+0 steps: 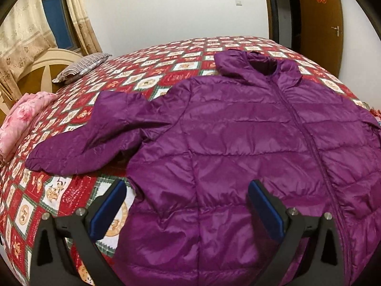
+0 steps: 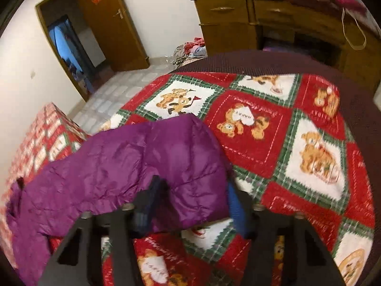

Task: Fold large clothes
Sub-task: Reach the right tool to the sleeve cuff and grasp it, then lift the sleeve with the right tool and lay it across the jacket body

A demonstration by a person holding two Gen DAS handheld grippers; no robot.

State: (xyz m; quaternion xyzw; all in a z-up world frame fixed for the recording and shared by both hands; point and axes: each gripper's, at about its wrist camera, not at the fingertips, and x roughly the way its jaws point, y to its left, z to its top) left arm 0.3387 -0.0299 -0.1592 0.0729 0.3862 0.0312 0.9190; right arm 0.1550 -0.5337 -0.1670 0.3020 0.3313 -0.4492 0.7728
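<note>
Our right gripper (image 2: 190, 205) seems to pinch the purple jacket's (image 1: 238, 143) sleeve (image 2: 142, 166); we should carry it across the jacket on the bedspread (image 1: 71, 190). Left gripper (image 1: 188, 212) hovers wide above the hem.

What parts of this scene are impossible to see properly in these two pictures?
- Left wrist view: the purple quilted puffer jacket's right sleeve is cut off by the frame edge.
- Right wrist view: the sleeve covers the right hand-held gripper's pads, so grip is unclear.
- Motion blur smears the bear-patterned red bedspread.
</note>
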